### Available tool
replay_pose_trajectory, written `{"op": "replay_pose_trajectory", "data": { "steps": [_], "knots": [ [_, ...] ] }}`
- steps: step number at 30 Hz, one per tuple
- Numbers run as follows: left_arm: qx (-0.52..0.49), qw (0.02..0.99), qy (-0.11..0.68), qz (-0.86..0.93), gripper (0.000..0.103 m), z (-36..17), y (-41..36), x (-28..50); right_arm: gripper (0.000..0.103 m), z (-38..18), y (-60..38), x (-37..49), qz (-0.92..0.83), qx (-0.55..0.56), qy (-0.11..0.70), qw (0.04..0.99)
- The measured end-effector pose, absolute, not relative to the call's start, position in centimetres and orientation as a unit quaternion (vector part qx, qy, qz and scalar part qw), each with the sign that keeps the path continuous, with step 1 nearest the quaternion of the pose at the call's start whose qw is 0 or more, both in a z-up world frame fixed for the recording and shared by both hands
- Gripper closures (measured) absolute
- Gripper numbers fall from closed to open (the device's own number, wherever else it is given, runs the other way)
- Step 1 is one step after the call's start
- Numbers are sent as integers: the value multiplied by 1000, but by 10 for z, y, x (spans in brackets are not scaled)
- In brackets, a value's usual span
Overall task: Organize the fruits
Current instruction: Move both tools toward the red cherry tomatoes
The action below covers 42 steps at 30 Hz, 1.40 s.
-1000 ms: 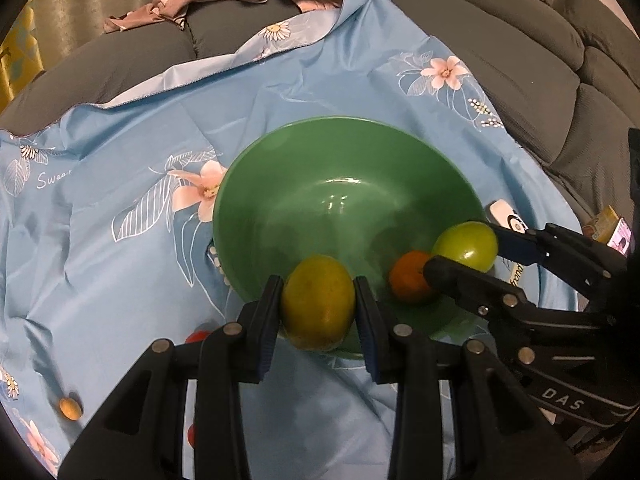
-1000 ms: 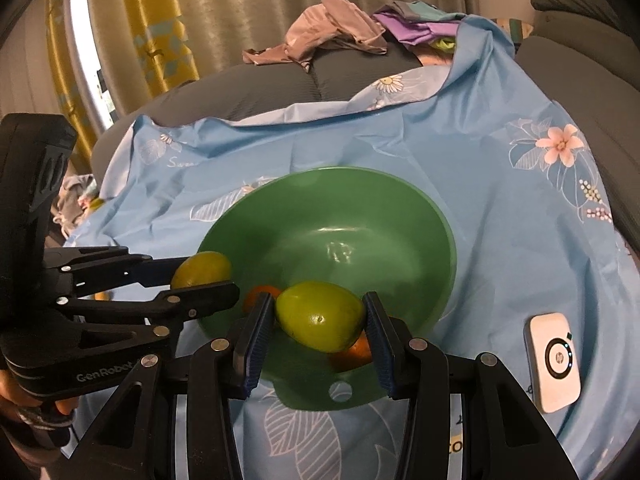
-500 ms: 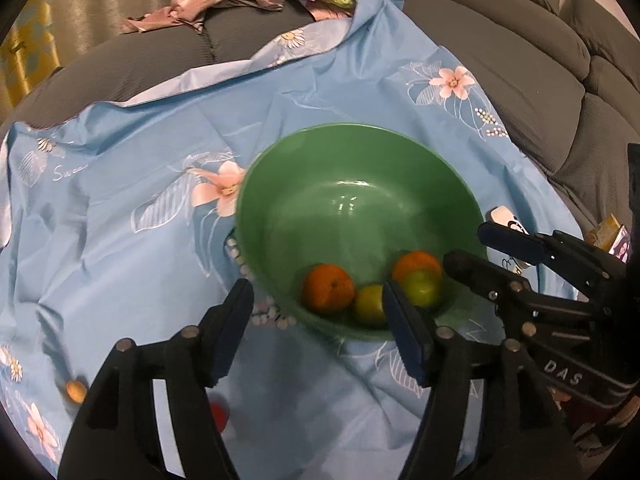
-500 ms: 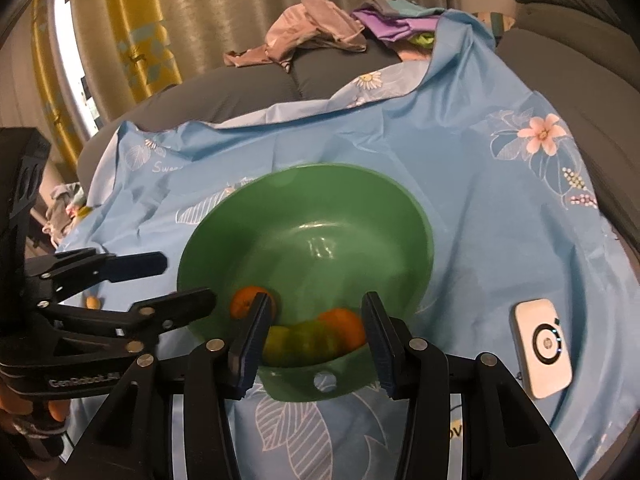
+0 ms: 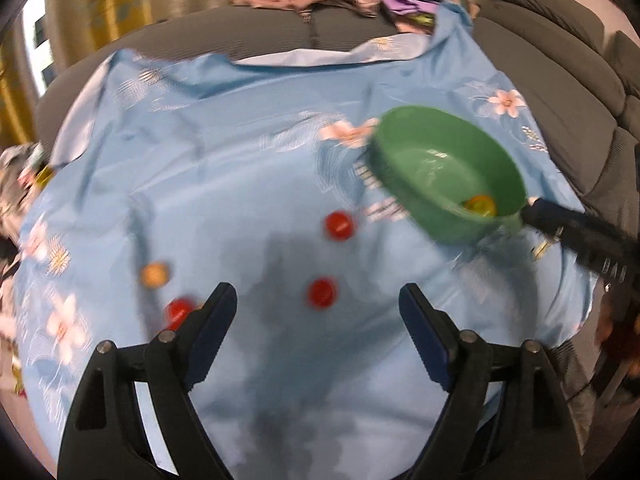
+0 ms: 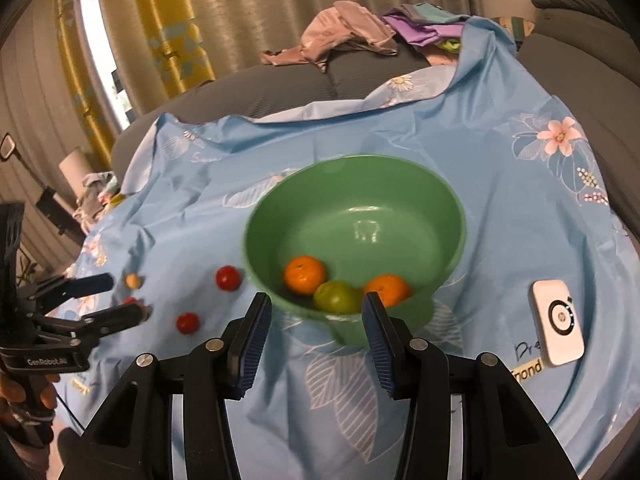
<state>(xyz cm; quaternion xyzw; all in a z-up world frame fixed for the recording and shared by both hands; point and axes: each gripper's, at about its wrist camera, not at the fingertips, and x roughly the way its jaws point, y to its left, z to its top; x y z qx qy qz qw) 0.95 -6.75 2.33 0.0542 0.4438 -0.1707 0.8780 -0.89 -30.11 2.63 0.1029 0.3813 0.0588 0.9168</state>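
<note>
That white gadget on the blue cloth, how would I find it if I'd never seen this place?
Start at the green bowl in the middle of the flowered blue cloth. Look to its right, near the cloth's edge: the white gadget lies flat there, alone. It is a rounded rectangle with a dark ring on top, unlike the round fruits.

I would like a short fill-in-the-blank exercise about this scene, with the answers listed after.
1. The green bowl holds two orange fruits and one ____ fruit.
2. ____ red fruits lie on the blue cloth outside the bowl.
3. The left gripper holds ____.
4. The white device lies on the ____.

Answers: green; three; nothing; cloth
</note>
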Motion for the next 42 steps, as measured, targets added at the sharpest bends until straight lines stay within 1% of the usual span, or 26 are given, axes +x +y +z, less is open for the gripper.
{"op": "replay_pose_trajectory", "data": {
  "steps": [4,6,11,20,29,33,42],
  "knots": [
    [48,877,457,-137,20,11,-24,-14,55,28,-286,-13,78,91,384,915],
    [25,878,462,-125,20,5,-1,-27,55,28,-278,-16,89,85,384,915],
    [-5,879,466,-104,20,0,28,-46,55,25,-254,-15,117,73,397,907],
    [-35,877,463,-123,20,-6,32,-53,55,23,-214,-21,149,31,411,899],
    [-63,874,457,-152,21,-10,37,-55,55,14,-195,-18,156,8,431,889],
    [-81,869,457,-169,21,-11,37,-53,55,8,-187,-14,161,4,440,883],
    [-66,862,455,-212,21,-10,8,-35,55,-3,-188,2,153,25,454,877]
  ]
}}
